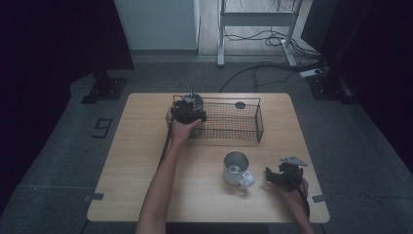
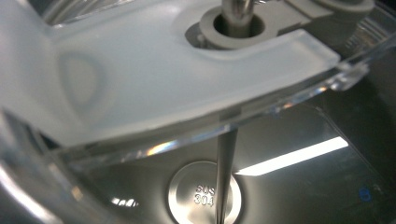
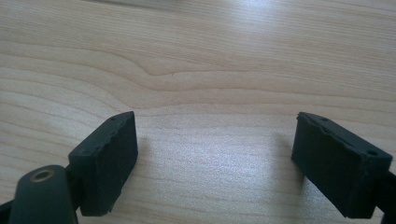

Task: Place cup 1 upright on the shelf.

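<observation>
The round stainless-steel container with a clear plastic lid and thin metal rod sits in the left end of the black wire basket, under the left gripper. Whether those jaws pinch it I cannot tell; the close view is too cramped. If lifted on a loose grip, the lid might come away and the steel body drop back, snagging the wire wall. The right gripper rests spread over bare wooden table, near the steel mug with a white handle.
</observation>
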A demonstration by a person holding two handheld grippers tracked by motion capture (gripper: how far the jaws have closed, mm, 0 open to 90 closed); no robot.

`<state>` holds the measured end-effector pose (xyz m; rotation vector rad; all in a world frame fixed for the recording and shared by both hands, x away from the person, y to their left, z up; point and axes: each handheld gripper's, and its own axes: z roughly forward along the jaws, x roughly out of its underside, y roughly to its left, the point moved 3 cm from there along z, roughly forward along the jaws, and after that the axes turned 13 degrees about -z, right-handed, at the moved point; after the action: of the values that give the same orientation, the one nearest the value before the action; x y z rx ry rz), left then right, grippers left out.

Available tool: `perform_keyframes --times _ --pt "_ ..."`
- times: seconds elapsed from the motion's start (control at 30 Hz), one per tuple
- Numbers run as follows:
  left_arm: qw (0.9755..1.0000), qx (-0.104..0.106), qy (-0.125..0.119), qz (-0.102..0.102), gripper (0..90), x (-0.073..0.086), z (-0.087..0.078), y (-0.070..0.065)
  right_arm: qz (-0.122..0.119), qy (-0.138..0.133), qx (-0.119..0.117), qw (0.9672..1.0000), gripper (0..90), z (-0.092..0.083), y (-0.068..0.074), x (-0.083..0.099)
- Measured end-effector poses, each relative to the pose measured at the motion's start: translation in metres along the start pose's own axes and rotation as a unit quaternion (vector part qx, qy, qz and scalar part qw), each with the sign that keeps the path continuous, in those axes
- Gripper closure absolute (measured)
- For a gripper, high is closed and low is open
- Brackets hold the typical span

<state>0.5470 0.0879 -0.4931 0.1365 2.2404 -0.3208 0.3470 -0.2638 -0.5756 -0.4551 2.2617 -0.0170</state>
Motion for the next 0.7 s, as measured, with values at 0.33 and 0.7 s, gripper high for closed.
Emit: perform_keyframes --times 0.33,0.7 --pt "1.0 0.004 0.0 0.001 4.1 0.0016 -0.0014 0.001 0.0 0.0 0.0 1.0 13.9 0.0001 0.0001 0.0" --pt "1.0 -0.002 -0.001 0.002 3.2 0.0009 -0.0041 -0.0006 0.0 0.0 0.0 1.0 14.0 0.0001 0.0001 0.0"
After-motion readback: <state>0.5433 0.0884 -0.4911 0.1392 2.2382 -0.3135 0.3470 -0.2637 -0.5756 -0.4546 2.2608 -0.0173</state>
